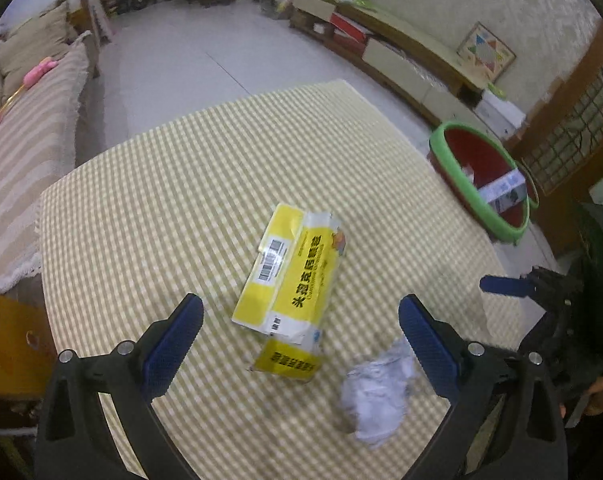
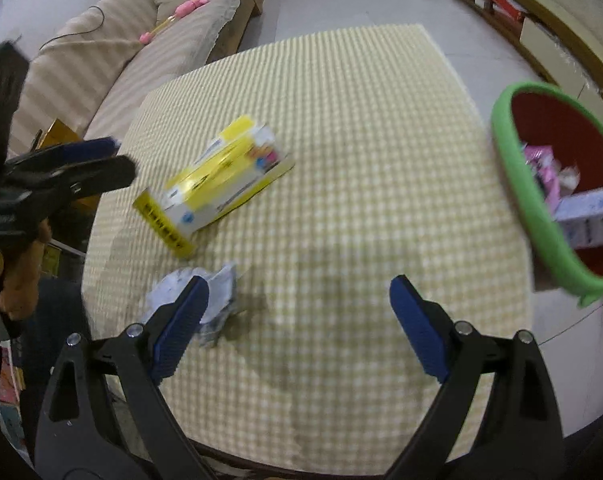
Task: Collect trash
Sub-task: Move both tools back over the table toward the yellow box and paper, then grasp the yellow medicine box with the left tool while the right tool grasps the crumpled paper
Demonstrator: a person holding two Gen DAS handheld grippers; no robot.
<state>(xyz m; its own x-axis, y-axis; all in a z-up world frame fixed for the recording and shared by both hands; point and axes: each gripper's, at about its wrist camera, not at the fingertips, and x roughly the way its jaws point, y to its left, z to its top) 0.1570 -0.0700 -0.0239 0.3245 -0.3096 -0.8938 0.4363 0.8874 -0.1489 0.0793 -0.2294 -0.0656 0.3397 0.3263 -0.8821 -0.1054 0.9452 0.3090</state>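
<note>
the yellow box [image 1: 291, 280] lies on the tabletop [image 1: 181, 184] between the left gripper [image 1: 301, 316] fingers, both grippers' fingers apart. it looks light and easily squashed; pinch its long sides. the paper ball [image 1: 375, 404] sits by the right finger.

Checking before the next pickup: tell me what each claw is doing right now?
Left claw: open, holding nothing, above the yellow box.
Right claw: open, holding nothing, beside the crumpled paper.
</note>
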